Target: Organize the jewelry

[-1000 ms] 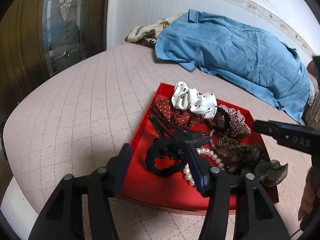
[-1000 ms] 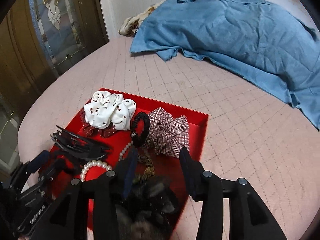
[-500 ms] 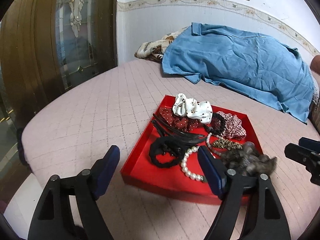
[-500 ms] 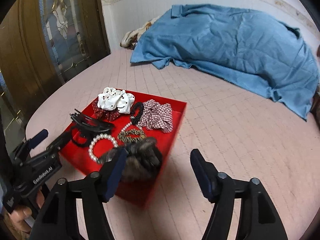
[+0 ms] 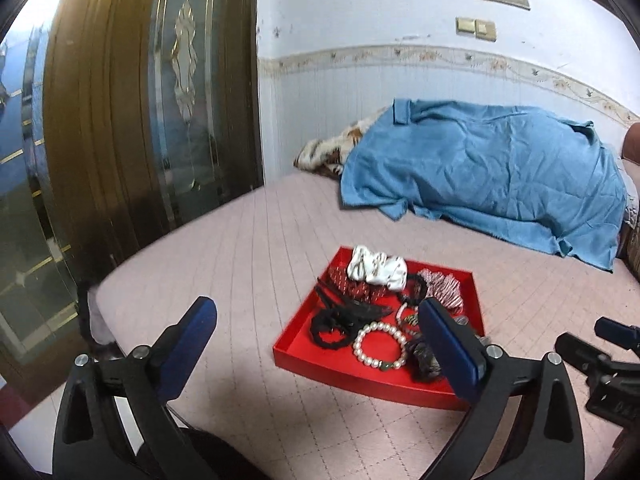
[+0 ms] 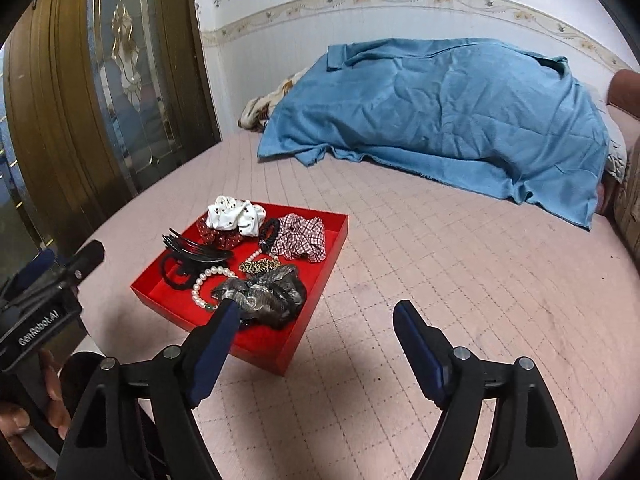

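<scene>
A red tray (image 5: 296,338) (image 6: 335,246) lies on the pink quilted bed. In it are a white dotted scrunchie (image 5: 376,267) (image 6: 236,214), a checked scrunchie (image 6: 302,236), black hair clips (image 6: 196,252), a pearl bracelet (image 5: 378,344) (image 6: 206,280) and a dark gauzy scrunchie (image 6: 264,296). My left gripper (image 5: 316,344) is open and empty, held back from the tray's near left side. My right gripper (image 6: 316,332) is open and empty, above the tray's near right corner. Each gripper shows at the edge of the other's view.
A blue blanket (image 5: 480,168) (image 6: 436,120) covers a heap at the far side of the bed. A wooden door with glass panels (image 5: 132,120) stands to the left. The bed's edge (image 5: 104,280) curves near the door.
Both grippers have pulled back and up from the tray and opened wider. The dark gauzy scrunchie, earlier between my right fingers, now lies in the tray.
</scene>
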`<state>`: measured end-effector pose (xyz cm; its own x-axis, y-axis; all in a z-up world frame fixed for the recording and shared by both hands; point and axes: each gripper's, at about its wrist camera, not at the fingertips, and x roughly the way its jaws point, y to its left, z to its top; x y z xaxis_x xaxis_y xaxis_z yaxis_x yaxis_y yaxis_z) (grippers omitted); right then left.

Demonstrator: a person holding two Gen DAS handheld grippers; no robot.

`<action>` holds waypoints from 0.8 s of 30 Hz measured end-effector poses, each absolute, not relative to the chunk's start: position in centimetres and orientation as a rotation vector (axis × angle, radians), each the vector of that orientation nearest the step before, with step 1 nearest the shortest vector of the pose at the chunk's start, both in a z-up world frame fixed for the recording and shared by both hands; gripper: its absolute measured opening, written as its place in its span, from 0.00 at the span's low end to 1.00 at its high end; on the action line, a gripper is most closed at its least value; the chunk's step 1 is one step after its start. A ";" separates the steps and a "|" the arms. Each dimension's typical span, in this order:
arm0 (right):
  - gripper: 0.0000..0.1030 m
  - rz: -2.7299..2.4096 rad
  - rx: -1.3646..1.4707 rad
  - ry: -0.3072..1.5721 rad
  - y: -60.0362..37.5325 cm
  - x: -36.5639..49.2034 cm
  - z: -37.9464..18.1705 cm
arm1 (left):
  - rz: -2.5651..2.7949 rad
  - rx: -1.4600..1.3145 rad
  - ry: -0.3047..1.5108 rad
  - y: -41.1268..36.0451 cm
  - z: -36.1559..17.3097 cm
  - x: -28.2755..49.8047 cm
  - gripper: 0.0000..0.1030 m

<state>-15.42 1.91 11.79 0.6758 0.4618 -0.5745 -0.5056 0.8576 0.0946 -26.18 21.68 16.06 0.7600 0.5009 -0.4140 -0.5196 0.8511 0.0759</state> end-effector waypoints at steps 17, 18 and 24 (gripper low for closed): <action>0.85 0.532 -0.022 0.584 -1.1 -17.6 12.2 | 0.519 -0.029 0.401 17.8 18.8 -28.5 1.00; 0.85 0.531 -0.024 0.581 -1.1 -17.7 12.2 | 0.512 -0.029 0.406 17.6 18.8 -28.4 1.00; 0.86 0.530 -0.039 0.568 -1.3 -18.3 12.2 | 0.500 -0.013 0.430 16.6 18.6 -28.4 1.00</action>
<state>-18.31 -1.26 12.20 0.7132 0.4675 -0.5223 -0.4885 0.8658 0.1080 -28.42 16.61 18.61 0.7904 0.4616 -0.4028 -0.4670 0.8795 0.0915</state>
